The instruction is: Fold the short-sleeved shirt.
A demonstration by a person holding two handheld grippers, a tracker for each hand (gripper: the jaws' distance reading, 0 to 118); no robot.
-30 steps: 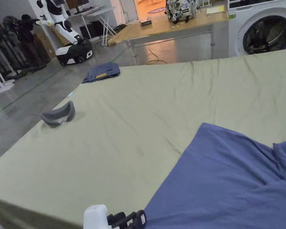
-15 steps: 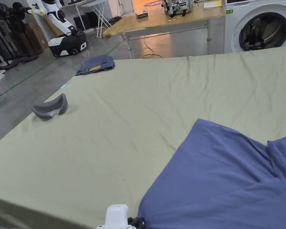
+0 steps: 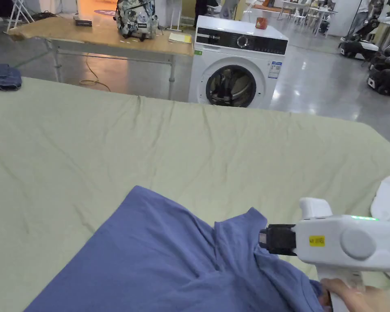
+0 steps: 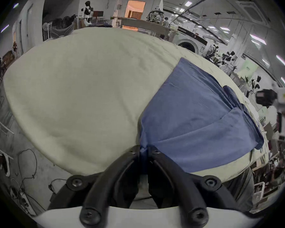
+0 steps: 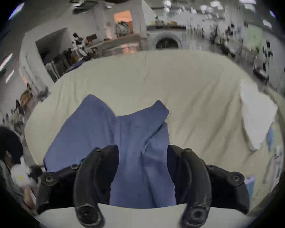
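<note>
My head camera looked down across the counter (image 3: pixel 109 134) toward the washing machine (image 3: pixel 235 77). The camera on my left gripper sat low at the counter's near edge, close behind its fingers (image 4: pixel 132 159), facing across the cloth. My right one looked likewise; both shared the shirt (image 5: pixel 138 132) and washing machine.

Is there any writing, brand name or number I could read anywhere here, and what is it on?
None can be read.
Yellow sticker on the right gripper: too small.
Labels on the washer: too small.
Green poster on the far wall: blurred.
</note>
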